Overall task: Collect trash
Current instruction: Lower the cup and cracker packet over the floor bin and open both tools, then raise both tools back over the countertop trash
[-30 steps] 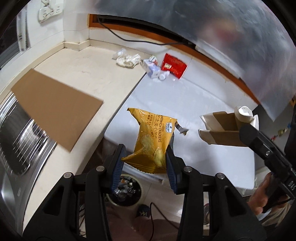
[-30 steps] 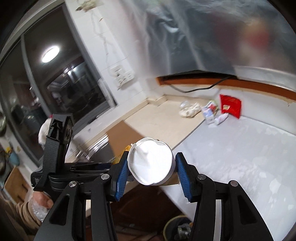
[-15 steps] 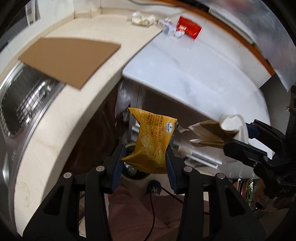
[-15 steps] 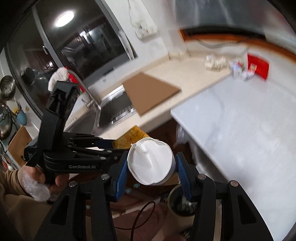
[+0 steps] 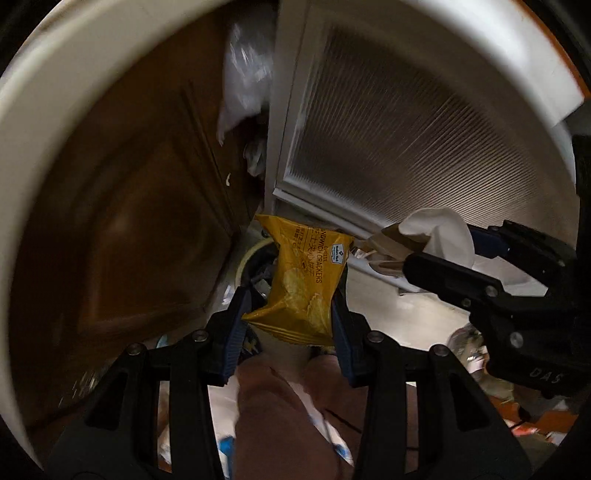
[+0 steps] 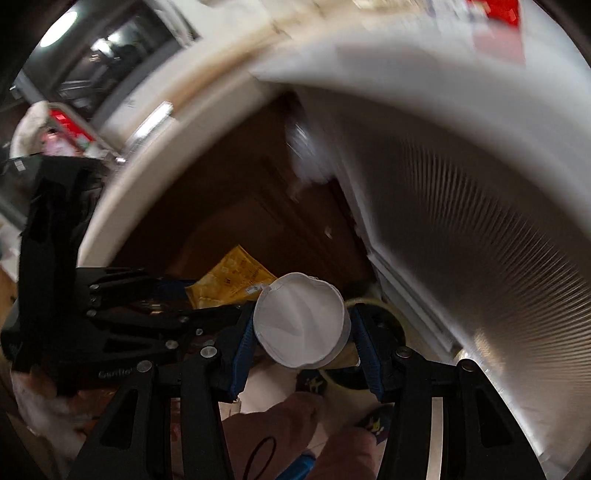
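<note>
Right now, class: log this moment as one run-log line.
left gripper: shut on cracker packet | right gripper: shut on paper cup | bin: below

Dim, warm indoor light; round ceiling lamp (image 6: 57, 23) glows top left in right view. Heavy fisheye bending, black corners. Counter edge (image 6: 369, 62) smeared by motion blur (worse in right view); wrapper (image 5: 301, 284) sharp, cabinet (image 5: 122, 206) murky

Dark wooden cabinet door (image 5: 122, 236), white countertop edge (image 5: 55, 74)
</note>
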Demonstrator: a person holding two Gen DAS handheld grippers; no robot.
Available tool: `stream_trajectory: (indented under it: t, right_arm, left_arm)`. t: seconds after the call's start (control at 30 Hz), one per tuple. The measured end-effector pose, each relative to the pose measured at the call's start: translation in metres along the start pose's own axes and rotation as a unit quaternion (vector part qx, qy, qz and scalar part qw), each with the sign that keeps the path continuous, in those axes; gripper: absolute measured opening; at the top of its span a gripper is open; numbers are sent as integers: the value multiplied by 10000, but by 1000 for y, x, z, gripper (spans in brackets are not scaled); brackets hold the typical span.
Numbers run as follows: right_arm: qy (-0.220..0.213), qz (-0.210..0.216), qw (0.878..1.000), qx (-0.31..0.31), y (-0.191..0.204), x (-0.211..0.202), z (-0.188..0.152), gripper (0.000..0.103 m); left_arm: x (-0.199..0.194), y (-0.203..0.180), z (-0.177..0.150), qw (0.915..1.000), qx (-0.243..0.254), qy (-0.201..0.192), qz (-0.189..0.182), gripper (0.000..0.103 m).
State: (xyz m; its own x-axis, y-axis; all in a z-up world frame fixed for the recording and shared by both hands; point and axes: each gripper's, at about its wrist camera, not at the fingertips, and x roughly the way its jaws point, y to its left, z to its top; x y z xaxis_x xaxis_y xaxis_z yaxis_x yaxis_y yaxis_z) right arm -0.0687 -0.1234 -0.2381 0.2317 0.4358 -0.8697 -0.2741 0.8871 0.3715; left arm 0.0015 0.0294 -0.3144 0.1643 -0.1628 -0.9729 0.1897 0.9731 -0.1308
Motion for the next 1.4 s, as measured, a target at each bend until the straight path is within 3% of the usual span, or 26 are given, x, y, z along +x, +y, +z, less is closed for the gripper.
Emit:
stream_trajectory:
  t: [0.17,0.4,0.53,0.63,0.83,1.4]
  right_arm:
    - [237,-220,9985,452,-42,81,-21,51]
    - [521,-520,9961,492,-89,177,-45,52]
    - [644,-550,9948,571,-109,214,-57,59]
    - [757,-576,9935,621,-121,234,-64,63]
    - [778,-719,9927,577,-119,241,-73,63]
    - [660,-1023,9897,753,-96,165,-71,63]
  left_arm:
    - [81,5,-2,9996,106,190,-156,39]
    - [166,15,-8,9992,68,343,-215,39]
    - [197,21,-9,9986,17,532,-50,51]
    - [205,28,-11,9980,-127,612,-45,71]
    - [196,32,-7,9986,-118,506,45,79]
    - [147,7,-9,9993,69,369,40,79]
